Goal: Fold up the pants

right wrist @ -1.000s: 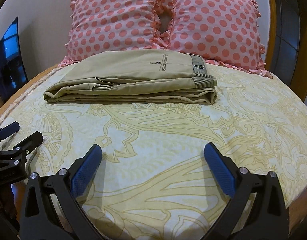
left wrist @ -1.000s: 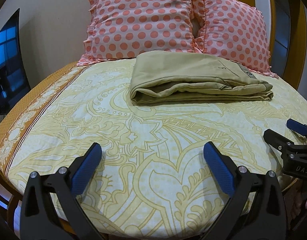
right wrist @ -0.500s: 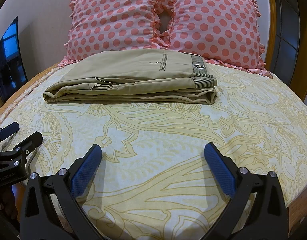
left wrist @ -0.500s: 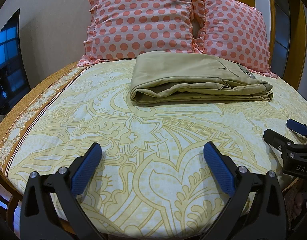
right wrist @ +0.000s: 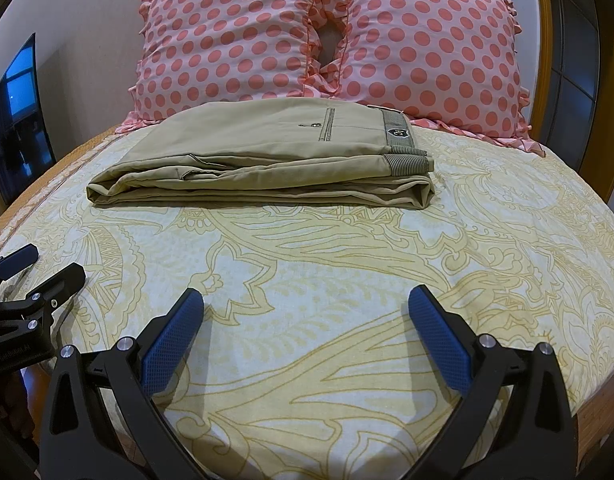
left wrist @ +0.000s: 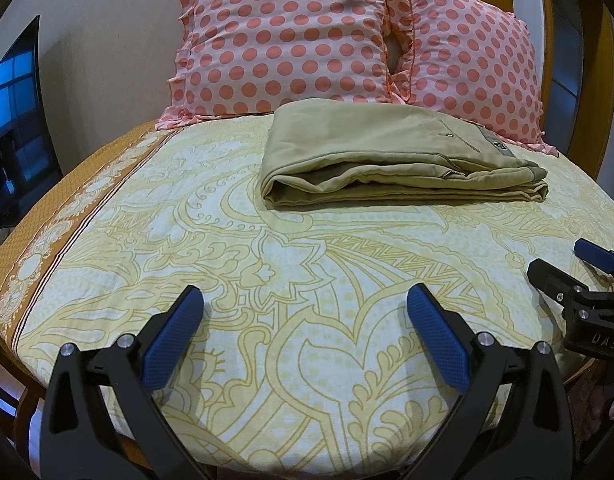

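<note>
Khaki pants lie folded in a flat rectangular stack on the bed, near the pillows; in the right wrist view the striped waistband and a back pocket face up at the right end. My left gripper is open and empty, low over the near part of the bed, well short of the pants. My right gripper is open and empty, likewise near the front edge. Each gripper shows at the side of the other's view: the right one, the left one.
The bed has a yellow patterned sheet with an orange border at the left. Two pink polka-dot pillows lean against the wall behind the pants. A dark TV screen stands at the left. A wooden frame rises at the right.
</note>
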